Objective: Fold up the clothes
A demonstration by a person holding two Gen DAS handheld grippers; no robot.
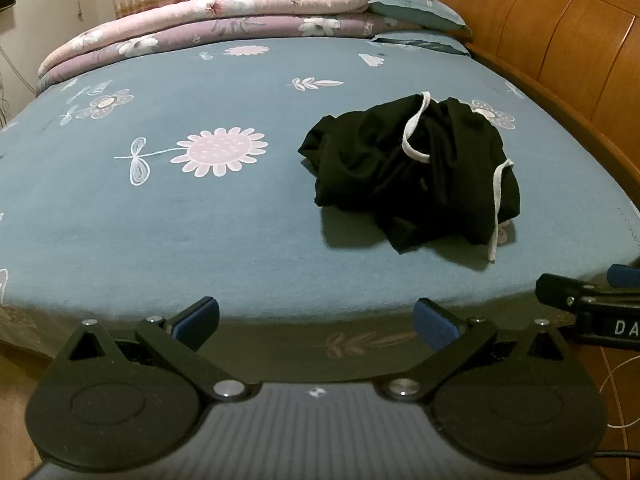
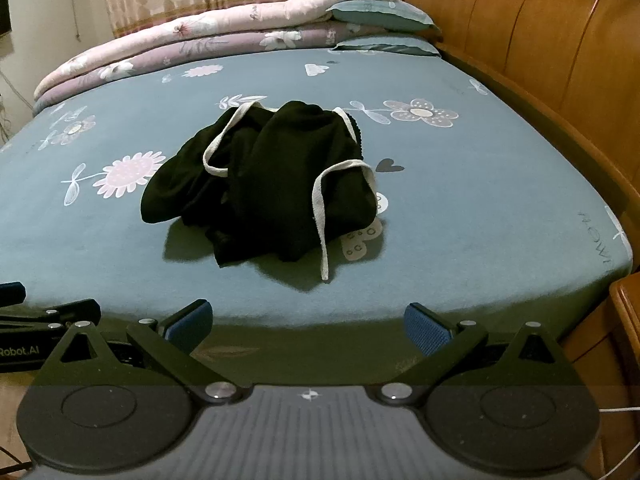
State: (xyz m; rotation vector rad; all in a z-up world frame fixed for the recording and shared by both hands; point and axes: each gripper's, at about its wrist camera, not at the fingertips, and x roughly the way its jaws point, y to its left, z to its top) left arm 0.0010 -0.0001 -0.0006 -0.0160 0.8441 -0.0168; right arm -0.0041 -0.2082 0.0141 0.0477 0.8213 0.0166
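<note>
A black garment [image 1: 408, 168] with a white drawstring [image 1: 412, 132] lies crumpled in a heap on the blue flowered bed sheet [image 1: 200, 220]. In the right wrist view the same black garment [image 2: 264, 184] sits in the middle of the bed, its white cord [image 2: 320, 220] trailing toward the near edge. My left gripper [image 1: 318, 324] hangs open at the bed's near edge, nothing between its blue pads. My right gripper [image 2: 308, 326] is open too, at the near edge and short of the garment. Each gripper shows at the side of the other's view.
Folded pink and purple quilts [image 1: 224, 20] and blue pillows [image 1: 420, 8] lie along the far side of the bed. A wooden headboard [image 1: 560, 40] runs along the right. A wooden piece of furniture [image 2: 628, 312] stands at the near right corner.
</note>
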